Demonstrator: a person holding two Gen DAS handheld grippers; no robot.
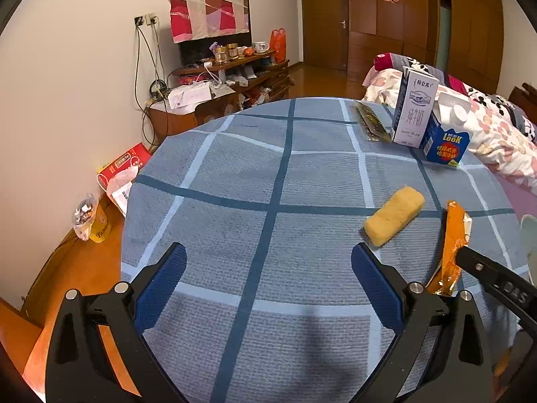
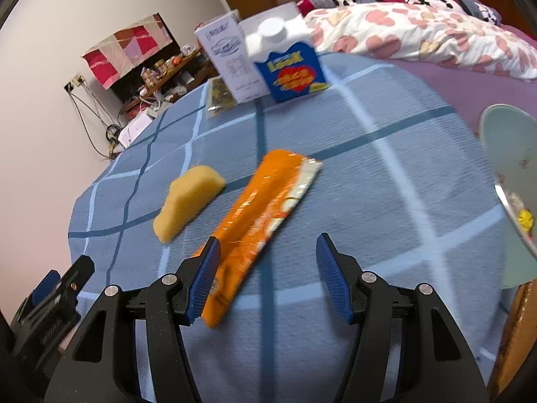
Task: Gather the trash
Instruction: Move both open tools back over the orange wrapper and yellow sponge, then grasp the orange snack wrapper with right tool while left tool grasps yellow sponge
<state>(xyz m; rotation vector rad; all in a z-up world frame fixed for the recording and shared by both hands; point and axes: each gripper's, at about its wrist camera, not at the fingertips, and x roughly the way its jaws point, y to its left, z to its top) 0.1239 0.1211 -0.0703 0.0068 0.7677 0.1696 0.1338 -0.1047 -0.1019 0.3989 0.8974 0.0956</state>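
Left gripper (image 1: 268,262): jaws wide apart, nothing between, over checked cloth (image 1: 235,174). On cloth: yellow sponge (image 1: 394,215); orange wrapper (image 1: 453,248) beside right gripper's finger (image 1: 486,268); white carton (image 1: 414,110), blue carton (image 1: 444,141), dark sachet (image 1: 371,122) at far edge.

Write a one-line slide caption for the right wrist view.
Open right gripper above an orange wrapper on the checked tablecloth, sponge beside it, two cartons behind.

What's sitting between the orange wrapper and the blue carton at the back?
Nothing: bare checked tablecloth separates the orange wrapper from the blue carton, clearest in the right wrist view.
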